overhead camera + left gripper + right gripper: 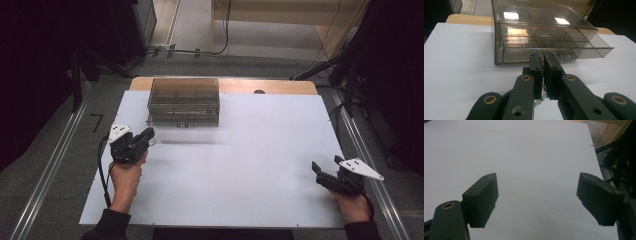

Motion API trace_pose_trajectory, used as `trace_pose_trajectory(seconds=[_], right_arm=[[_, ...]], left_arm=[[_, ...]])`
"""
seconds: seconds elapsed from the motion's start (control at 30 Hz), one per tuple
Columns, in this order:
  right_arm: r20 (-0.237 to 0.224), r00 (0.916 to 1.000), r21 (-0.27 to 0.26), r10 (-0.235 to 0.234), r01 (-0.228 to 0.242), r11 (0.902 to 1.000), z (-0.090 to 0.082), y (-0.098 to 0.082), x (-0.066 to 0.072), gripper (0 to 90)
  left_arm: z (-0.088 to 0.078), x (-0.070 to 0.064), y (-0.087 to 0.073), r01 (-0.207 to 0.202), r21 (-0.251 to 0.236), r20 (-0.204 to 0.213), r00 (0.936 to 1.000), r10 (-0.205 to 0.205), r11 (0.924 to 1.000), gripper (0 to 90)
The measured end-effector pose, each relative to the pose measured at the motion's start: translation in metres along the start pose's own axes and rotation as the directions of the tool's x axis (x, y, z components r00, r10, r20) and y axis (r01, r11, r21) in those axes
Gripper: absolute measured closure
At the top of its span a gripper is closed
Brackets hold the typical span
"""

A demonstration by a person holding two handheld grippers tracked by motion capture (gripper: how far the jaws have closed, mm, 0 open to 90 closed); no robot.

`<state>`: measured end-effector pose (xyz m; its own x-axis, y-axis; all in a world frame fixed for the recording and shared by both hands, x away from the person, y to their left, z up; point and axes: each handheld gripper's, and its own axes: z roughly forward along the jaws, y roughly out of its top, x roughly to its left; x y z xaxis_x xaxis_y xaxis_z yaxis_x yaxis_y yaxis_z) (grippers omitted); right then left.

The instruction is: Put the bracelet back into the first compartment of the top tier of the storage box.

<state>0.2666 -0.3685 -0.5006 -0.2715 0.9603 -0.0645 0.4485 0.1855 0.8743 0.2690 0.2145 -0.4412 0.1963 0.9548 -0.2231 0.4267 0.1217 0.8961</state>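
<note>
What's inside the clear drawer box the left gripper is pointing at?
The clear drawer box shows dividers forming compartments, which look empty through the smoky plastic. Glare on the lid hides some rear cells. The left gripper, shut, blocks part of the drawer front.

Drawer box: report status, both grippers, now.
Left gripper shut, tips at the handle of the clear drawer box, drawer part open. Right gripper open, empty, over the white table. Nothing in the way.

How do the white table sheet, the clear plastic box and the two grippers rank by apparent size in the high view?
1. White table sheet, by far the largest.
2. Clear plastic box.
3. Left gripper and right gripper: they look about alike, so I do not rank them.
</note>
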Motion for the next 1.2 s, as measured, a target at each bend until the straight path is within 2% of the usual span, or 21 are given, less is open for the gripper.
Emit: trace_pose_trajectory(seconds=[0.3, 0.63, 1.2], right_arm=[[0.001, 1.0000, 0.001, -0.002, 0.002, 1.0000, 0.000, 0.000, 0.000, 16.3], [-0.002, 1.0000, 0.005, -0.003, 0.003, 1.0000, 0.001, 0.000, 0.000, 16.3], [-0.003, 1.0000, 0.007, -0.005, 0.005, 1.0000, 0.001, -0.001, 0.000, 16.3]], left_arm=[[0.005, 0.000, 0.004, 0.007, -0.013, -0.004, 1.0000, -0.007, 0.9999, 86.2], [0.010, -0.002, 0.008, -0.022, -0.021, -0.024, 0.9995, 0.022, 0.9995, 86.2], [0.021, -0.004, 0.015, -0.022, -0.025, -0.025, 0.9994, 0.022, 0.9994, 86.2]])
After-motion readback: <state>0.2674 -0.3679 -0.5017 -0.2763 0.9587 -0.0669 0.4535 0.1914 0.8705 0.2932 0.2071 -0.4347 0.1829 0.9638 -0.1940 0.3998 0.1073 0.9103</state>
